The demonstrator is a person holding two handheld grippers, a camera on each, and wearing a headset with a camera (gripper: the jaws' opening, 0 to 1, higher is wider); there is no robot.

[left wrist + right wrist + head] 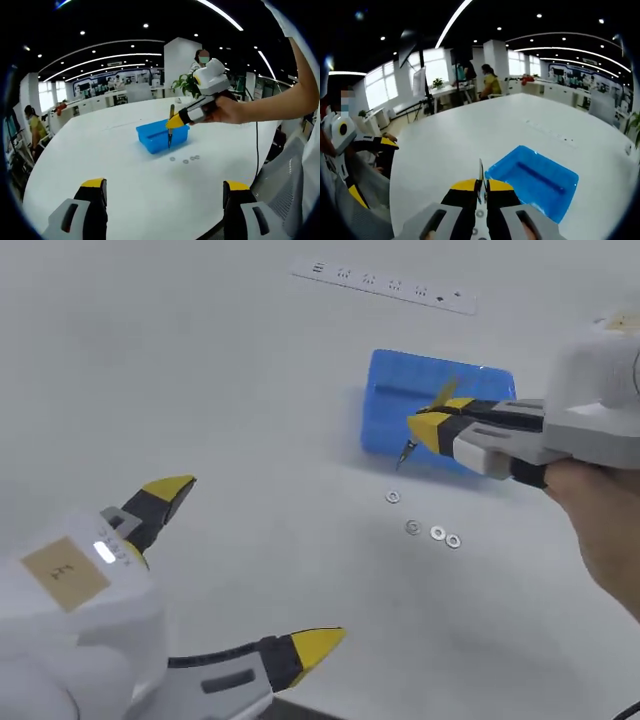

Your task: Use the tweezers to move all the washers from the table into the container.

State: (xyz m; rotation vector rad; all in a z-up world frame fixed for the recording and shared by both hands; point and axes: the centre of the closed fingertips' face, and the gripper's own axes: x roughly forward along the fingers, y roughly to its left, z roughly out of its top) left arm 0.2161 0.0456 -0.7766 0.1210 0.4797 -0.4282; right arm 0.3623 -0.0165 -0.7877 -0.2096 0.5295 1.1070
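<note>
table [200, 390]: container [400, 410] on it, right of centre. long strip [385, 285] flat on the table, beyond the container. lone washer [392, 497] on the table just before the container's near wall; three washers [437, 533] in a row nearer the person, to its right. tweezers [406, 450] pinched in right gripper [430, 425], tip at the container's near-left corner, behind the lone washer. left gripper [260, 560] at near left, well apart from all.

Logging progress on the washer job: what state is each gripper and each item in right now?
Left gripper: open, holding nothing.
Right gripper: shut on the tweezers.
Tweezers: held tips down by the container's near edge; whether they carry a washer cannot be told.
Container: upright on the table, top open.
Washers: four lying flat on the table, outside the container.
</note>
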